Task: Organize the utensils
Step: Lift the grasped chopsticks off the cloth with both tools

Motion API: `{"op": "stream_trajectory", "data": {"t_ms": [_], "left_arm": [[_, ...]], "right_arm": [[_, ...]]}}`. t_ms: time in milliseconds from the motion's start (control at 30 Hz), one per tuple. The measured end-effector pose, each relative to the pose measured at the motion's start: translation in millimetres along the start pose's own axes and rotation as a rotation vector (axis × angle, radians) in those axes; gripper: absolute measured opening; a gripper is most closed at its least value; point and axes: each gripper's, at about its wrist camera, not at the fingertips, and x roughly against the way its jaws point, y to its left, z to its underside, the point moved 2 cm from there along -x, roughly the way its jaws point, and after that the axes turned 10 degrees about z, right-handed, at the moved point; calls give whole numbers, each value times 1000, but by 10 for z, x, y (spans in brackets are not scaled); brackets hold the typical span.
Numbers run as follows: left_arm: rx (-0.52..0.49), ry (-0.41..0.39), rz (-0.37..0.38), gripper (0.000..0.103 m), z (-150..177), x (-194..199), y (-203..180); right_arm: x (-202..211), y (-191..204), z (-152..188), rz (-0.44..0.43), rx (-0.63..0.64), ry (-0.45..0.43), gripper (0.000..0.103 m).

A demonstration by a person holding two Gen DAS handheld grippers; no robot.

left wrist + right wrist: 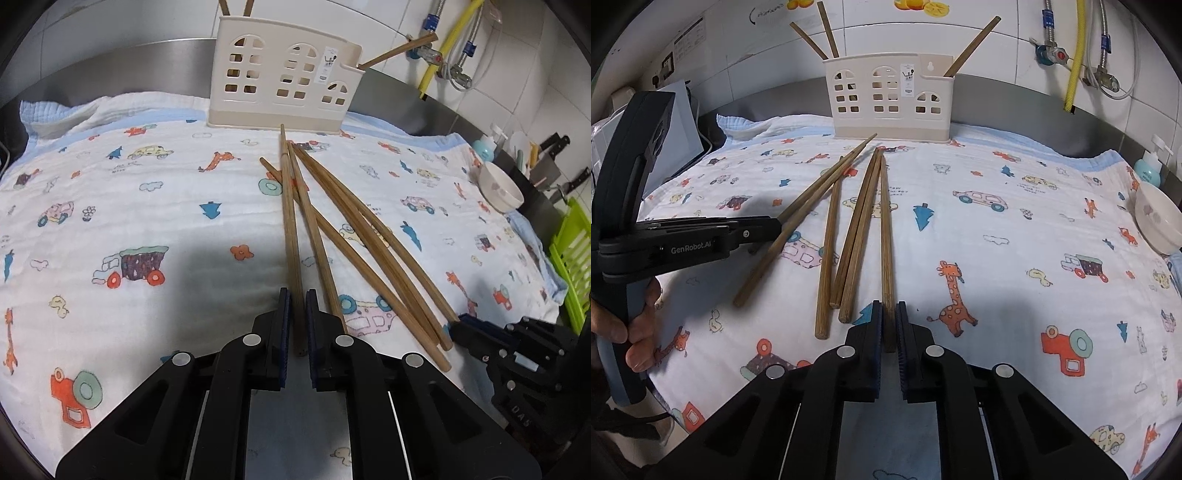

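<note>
Your left gripper [298, 306] is clamped on the butt end of one chopstick [290, 221], which runs away from you toward the holder, its far tip almost at the holder's base. Your right gripper [889, 317] is likewise closed on a chopstick [885, 236], the rightmost of the loose ones, also pointing at the holder.

The cream utensil holder [890, 96], shaped like a little house with window cut-outs, stands upright at the far edge of the printed cloth [1015, 229], against the steel backsplash. Its left compartment holds two chopsticks [822, 33] leaning left; its low right compartment holds one chopstick [973, 44] leaning right. You cannot tell what the middle compartment holds.

Between your two grippers, four more loose chopsticks [849, 240] lie on the cloth, fanned out and partly crossing, their tips converging near the holder's base. A white bowl [1156, 221] sits at the cloth's right edge; its inside is not visible.
</note>
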Motion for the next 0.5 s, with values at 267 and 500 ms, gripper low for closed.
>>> {"op": "stream_trajectory", "data": {"t_ms": [267,500], "left_arm": [[-4,21,19,6,-65,2,25],[-50,-78,47,6,-230,406,-47]], "right_arm": [[237,-28,-145,-3,3,-54,7],[686,-215,-567,-10,-16,-174,7]]}}
